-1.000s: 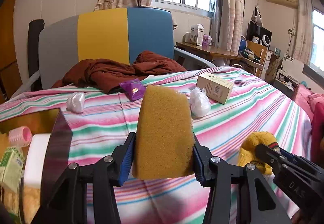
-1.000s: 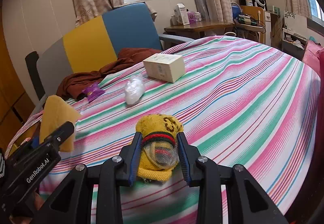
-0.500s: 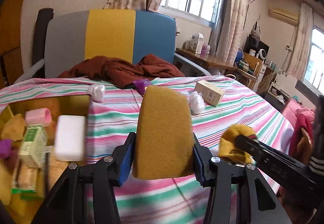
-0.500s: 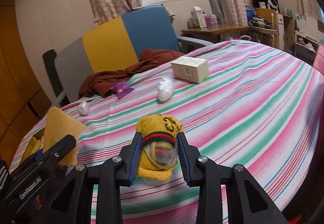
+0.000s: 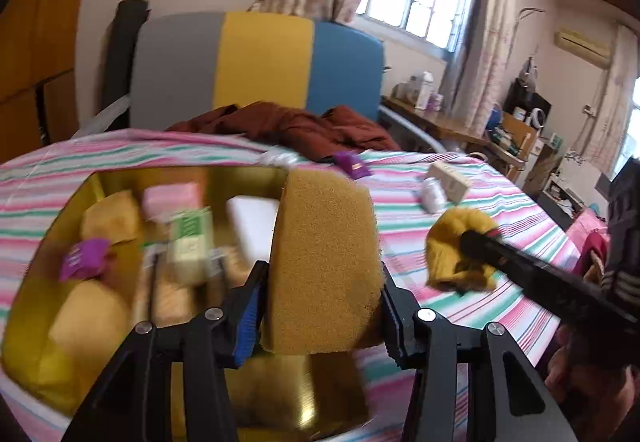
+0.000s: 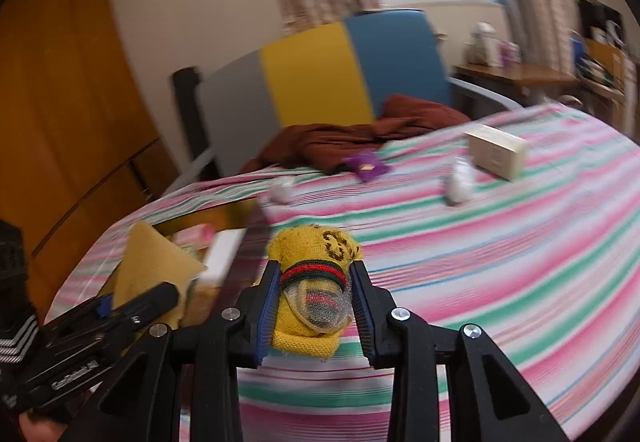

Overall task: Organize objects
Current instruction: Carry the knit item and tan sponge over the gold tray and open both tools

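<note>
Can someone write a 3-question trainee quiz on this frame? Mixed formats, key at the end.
1. True or false: the left gripper holds a yellow sponge.
2. Multiple choice: what is clamped in the right gripper? A) cardboard box B) rolled yellow sock C) purple packet
3. Short answer: in the left wrist view, what lies directly beyond the sponge?

Key
1. True; the sponge sits squeezed between the pads.
2. B; the rolled yellow sock has a red and green band. The cardboard box and purple packet lie on the striped cloth.
3. The gold bin, already holding several items.
</note>
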`<state>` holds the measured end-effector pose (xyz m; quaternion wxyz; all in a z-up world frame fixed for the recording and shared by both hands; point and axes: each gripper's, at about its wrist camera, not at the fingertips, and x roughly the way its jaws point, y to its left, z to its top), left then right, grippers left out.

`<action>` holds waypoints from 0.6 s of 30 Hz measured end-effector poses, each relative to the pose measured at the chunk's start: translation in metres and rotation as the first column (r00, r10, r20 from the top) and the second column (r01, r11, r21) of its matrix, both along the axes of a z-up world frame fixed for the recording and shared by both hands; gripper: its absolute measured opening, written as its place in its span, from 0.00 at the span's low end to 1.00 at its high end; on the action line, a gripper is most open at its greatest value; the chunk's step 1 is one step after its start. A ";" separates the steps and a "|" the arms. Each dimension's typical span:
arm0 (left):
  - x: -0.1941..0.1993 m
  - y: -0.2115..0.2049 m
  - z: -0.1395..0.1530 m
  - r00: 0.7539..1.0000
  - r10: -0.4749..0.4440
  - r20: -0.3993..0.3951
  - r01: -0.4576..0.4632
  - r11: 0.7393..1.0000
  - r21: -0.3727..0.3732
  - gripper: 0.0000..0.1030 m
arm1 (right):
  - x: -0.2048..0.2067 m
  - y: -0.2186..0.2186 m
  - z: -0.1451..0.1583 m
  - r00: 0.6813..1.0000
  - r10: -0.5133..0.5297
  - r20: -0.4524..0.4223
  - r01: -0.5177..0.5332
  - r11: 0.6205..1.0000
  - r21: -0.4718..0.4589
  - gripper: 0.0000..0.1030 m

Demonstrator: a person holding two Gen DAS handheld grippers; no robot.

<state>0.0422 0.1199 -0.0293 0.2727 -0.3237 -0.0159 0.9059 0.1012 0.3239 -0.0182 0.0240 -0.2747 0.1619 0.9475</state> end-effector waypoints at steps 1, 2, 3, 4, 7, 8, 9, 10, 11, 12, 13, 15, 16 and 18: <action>-0.001 -0.010 -0.002 1.000 0.014 0.011 -0.014 1.000 -0.009 0.50 | -0.002 -0.010 0.002 1.000 0.031 -0.003 -0.031 0.999 0.008 0.33; -0.002 -0.020 -0.004 0.999 0.029 0.019 -0.029 0.999 -0.016 0.50 | -0.004 -0.018 0.004 0.998 0.061 -0.005 -0.061 0.998 0.011 0.33; -0.003 -0.030 -0.006 0.999 0.045 0.030 -0.044 0.999 -0.026 0.50 | -0.005 -0.027 0.005 0.995 0.097 -0.007 -0.097 0.995 0.014 0.33; -0.004 -0.041 -0.010 0.997 0.058 0.049 -0.056 0.998 -0.040 0.50 | -0.006 -0.035 0.007 0.993 0.121 -0.009 -0.121 0.992 0.020 0.33; -0.002 -0.069 -0.018 0.993 0.091 0.080 -0.086 0.994 -0.062 0.50 | -0.010 -0.060 0.009 0.979 0.205 -0.007 -0.205 0.978 0.036 0.33; 0.000 -0.075 -0.020 0.991 0.097 0.088 -0.091 0.993 -0.075 0.50 | -0.011 -0.066 0.009 0.975 0.222 -0.005 -0.222 0.974 0.042 0.33; 0.002 -0.082 -0.023 0.990 0.108 0.091 -0.100 0.991 -0.089 0.50 | -0.012 -0.075 0.009 0.968 0.251 0.000 -0.250 0.967 0.046 0.33; 0.003 -0.086 -0.025 0.990 0.112 0.090 -0.104 0.990 -0.095 0.50 | -0.013 -0.081 0.009 0.962 0.274 0.002 -0.274 0.961 0.046 0.33; 0.004 -0.089 -0.026 0.989 0.113 0.092 -0.103 0.990 -0.100 0.50 | -0.013 -0.087 0.008 0.957 0.290 0.004 -0.289 0.956 0.051 0.33; 0.005 -0.092 -0.028 0.989 0.116 0.095 -0.106 0.989 -0.107 0.50 | -0.013 -0.090 0.008 0.954 0.299 0.006 -0.299 0.953 0.055 0.33; 0.005 -0.093 -0.029 0.988 0.120 0.094 -0.109 0.988 -0.111 0.50 | -0.014 -0.097 0.007 0.948 0.317 0.012 -0.317 0.947 0.058 0.33; 0.005 -0.096 -0.032 0.988 0.123 0.091 -0.111 0.986 -0.127 0.50 | -0.016 -0.105 0.004 0.940 0.340 0.026 -0.341 0.938 0.058 0.33; 0.005 -0.096 -0.034 0.988 0.125 0.091 -0.112 0.984 -0.137 0.50 | -0.016 -0.108 0.003 0.937 0.349 0.033 -0.350 0.935 0.056 0.33; 0.003 -0.097 -0.036 0.987 0.133 0.094 -0.118 0.982 -0.148 0.50 | -0.019 -0.115 -0.002 0.927 0.371 0.053 -0.373 0.927 0.044 0.34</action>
